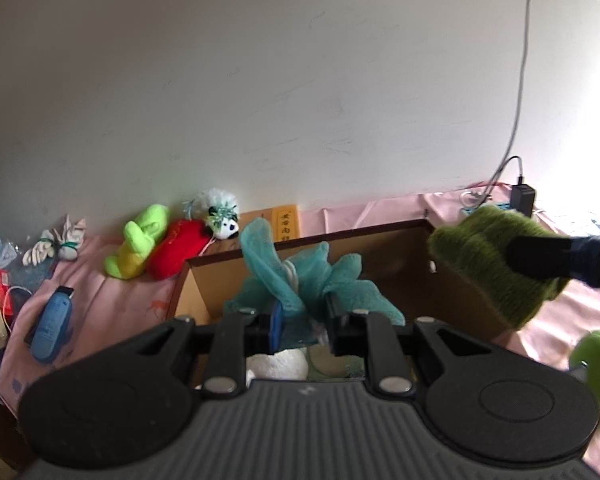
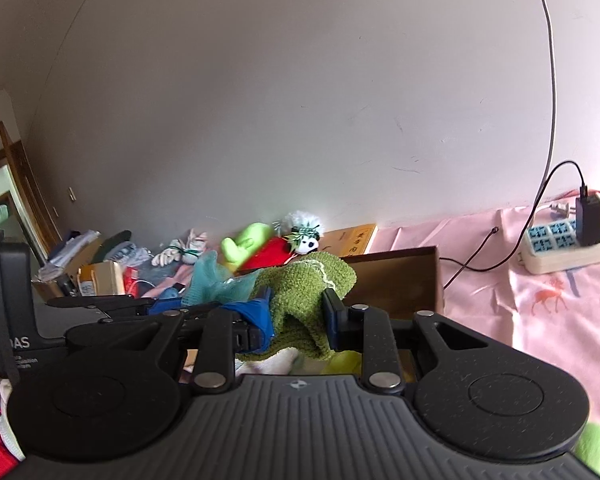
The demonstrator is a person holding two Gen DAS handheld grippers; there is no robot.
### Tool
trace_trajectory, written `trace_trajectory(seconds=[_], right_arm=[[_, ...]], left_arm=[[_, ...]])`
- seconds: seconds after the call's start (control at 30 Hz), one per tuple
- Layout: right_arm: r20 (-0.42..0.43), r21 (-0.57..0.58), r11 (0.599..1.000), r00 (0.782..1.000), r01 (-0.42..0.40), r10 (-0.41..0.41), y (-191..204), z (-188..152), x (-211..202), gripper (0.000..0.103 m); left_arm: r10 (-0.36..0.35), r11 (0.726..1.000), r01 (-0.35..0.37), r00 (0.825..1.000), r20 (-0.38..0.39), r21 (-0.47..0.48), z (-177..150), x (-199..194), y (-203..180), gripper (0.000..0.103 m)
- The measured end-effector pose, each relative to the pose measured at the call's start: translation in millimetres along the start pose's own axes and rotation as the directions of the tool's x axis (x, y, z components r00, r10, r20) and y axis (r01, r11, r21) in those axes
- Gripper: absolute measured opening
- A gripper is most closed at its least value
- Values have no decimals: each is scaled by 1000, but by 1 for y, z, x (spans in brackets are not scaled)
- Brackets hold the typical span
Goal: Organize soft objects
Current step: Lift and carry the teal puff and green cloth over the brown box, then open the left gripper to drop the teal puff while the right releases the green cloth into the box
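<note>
Clamped in my left claw, a teal mesh puff hangs over the open cardboard box while my right claw grips a green knit piece beside it, so the trailing fabrics may tangle or snag the rim on release.

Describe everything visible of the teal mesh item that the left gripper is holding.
The teal mesh item looks like a bath pouf of gathered netting, loosely ruffled into several flaring lobes, with a whitish cord showing near its middle. The left gripper has its jaws closed on its lower bunched part, holding it in the air above the open cardboard box. One lobe rises up and left, others spread right. It looks soft and light. In the right wrist view it sits just left of the green fuzzy cloth.
</note>
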State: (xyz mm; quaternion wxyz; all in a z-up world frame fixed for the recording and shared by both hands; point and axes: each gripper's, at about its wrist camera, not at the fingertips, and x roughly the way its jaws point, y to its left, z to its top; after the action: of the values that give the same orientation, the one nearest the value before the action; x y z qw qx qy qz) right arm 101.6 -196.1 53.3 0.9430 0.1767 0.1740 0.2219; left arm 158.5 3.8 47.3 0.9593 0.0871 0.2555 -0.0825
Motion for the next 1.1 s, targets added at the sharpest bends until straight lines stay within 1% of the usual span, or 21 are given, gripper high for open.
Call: trace_trajectory(seconds=[0.1,0.2,0.47,0.7,0.83,0.9,0.97,1.0,1.03,1.07,1.1], right_arm=[[-9,-14,1000,1000,15,-15,-3,5,8,9],[-28,-27,998,998,48,-49,-8,7,17,11],[-100,0,996,991,90,-90,-22,8,43,11],[-161,25,989,977,148,-142,-29,9,68,11],[-181,65,982,970,179,-165,-35,7,77,14],[-195,95,975,964,201,-180,-40,7,81,14],[-212,147,964,959,222,-188,-48,5,86,15],[-220,181,955,956,236,-194,-53,3,88,15],[-230,202,948,953,247,-199,-57,1,89,16],[-238,215,941,949,260,-208,-60,0,90,16],[-241,234,933,946,272,-215,-64,-2,90,17]], left_arm=[[10,1000,-11,1000,-17,-12,2,12,0,20],[25,1000,-25,999,-34,-13,2,22,-2,20],[40,999,-42,996,-84,-24,-1,53,-3,20],[47,999,-50,992,-119,-20,-5,76,-6,20],[48,999,-51,990,-133,-15,-8,86,-7,22],[51,998,-54,988,-143,-14,-9,91,-8,26],[51,998,-54,986,-157,-14,-11,96,-9,37],[50,998,-54,985,-162,-16,-11,97,-9,39],[48,999,-52,985,-166,-17,-12,99,-9,48],[50,998,-54,984,-168,-21,-13,100,-9,60],[48,998,-53,984,-169,-24,-13,100,-9,64]])
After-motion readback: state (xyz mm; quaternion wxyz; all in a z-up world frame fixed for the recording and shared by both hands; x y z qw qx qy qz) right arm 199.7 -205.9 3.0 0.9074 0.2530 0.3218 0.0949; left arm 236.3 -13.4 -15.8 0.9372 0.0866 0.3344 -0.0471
